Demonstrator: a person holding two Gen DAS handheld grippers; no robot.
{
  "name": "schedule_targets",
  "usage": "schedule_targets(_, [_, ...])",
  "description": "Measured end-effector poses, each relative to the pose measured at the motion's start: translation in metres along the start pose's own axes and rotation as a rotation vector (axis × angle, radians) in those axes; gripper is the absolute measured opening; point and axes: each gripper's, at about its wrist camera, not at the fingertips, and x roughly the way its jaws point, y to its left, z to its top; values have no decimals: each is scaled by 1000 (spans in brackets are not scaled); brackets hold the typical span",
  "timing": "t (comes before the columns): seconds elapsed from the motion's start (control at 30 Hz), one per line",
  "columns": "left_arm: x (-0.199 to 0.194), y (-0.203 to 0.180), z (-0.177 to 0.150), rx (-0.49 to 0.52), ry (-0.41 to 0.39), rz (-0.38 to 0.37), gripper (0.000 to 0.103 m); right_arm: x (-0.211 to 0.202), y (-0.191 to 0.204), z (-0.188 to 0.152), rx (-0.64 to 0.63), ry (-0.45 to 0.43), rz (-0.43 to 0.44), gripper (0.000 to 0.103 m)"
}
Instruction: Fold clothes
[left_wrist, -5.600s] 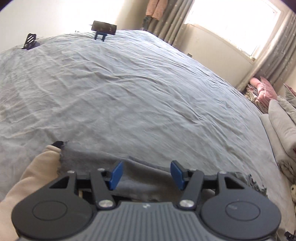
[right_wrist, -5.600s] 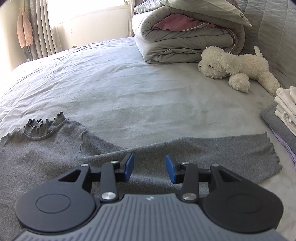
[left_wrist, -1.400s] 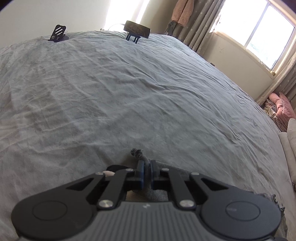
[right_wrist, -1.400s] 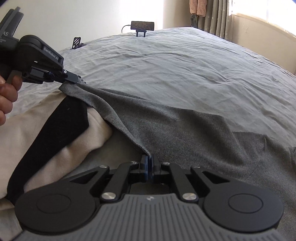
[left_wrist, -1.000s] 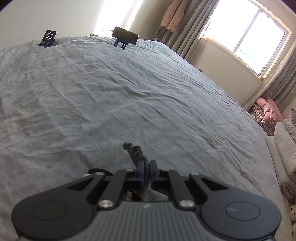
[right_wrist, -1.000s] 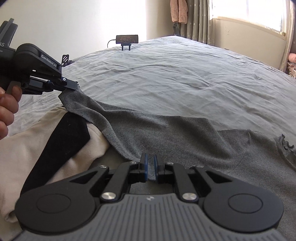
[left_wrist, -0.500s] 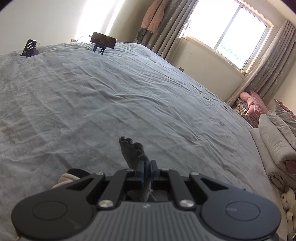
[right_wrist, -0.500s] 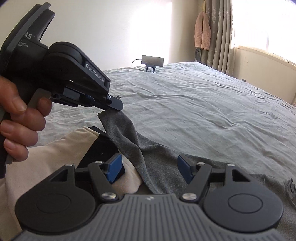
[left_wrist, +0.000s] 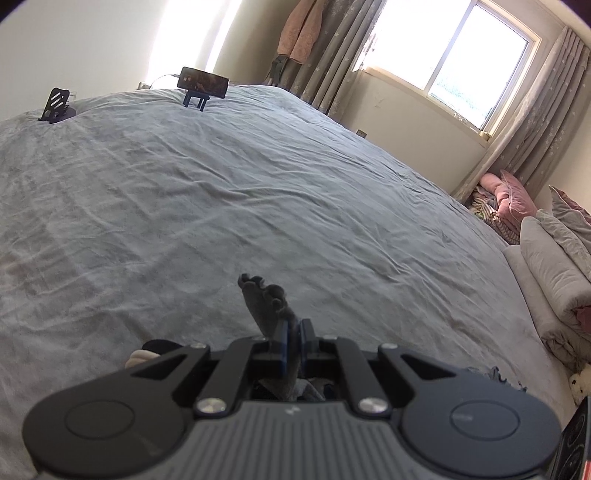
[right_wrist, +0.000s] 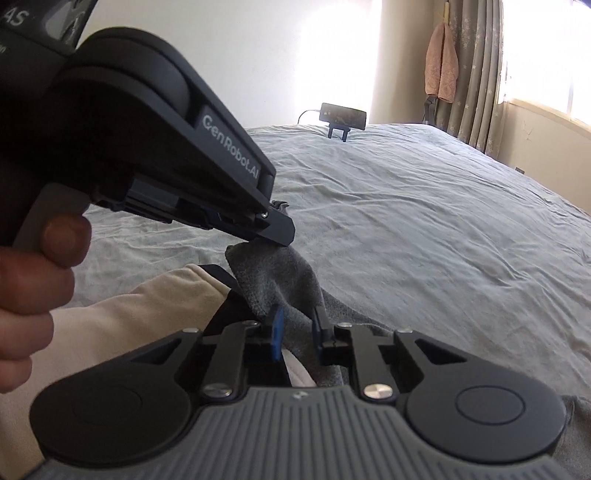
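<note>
A dark grey knit garment (right_wrist: 280, 280) lies on the grey bed (left_wrist: 258, 184). Part of it is lifted off the sheet. My left gripper (left_wrist: 294, 332) is shut on its frilled edge (left_wrist: 264, 301), which sticks up past the pads. In the right wrist view the left gripper (right_wrist: 275, 230) hangs close ahead in a hand (right_wrist: 37, 277), with the cloth drooping from its tip. My right gripper (right_wrist: 297, 332) is right under it, open with a narrow gap. The hanging cloth runs down between its fingers.
Beige cloth with a black band (right_wrist: 147, 314) lies under the garment at the near left. At the bed's far edge are a phone on a stand (left_wrist: 203, 81) and a black holder (left_wrist: 55, 105). A folded duvet (left_wrist: 546, 266) and a plush toy (left_wrist: 578, 384) sit to the right.
My right gripper let go of the garment, opened wide and moved in under the left gripper; its fingers are now narrowing around the hanging cloth. The left gripper stayed shut and lifted the frilled edge.
</note>
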Motion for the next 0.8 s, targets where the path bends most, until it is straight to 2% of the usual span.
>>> schedule_targets(0.1, [0, 1, 0, -5, 1, -1, 6, -3, -4, -1, 31, -21, -14, 1])
schedule_targets(0.2, [1, 2, 1, -17, 8, -7, 6, -14, -13, 1, 100, -62, -64, 0])
schedule_targets(0.4, [-1, 3, 2, -76, 21, -87, 7, -38, -52, -1, 288, -115, -172, 0])
schedule_targets(0.6, [2, -1, 1, -76, 25, -76, 7, -41, -45, -13, 252, -75, -94, 0])
schedule_targets(0.7, [1, 1, 2, -89, 27, -78, 7, -40, -37, -18, 223, -62, -46, 23])
schedule_targets(0.73, [1, 4, 3, -100, 29, -74, 7, -38, -32, -18, 209, -61, -26, 43])
schedule_targets(0.8, [-1, 12, 5, -127, 32, -66, 7, -34, -25, -18, 195, -59, 4, 60])
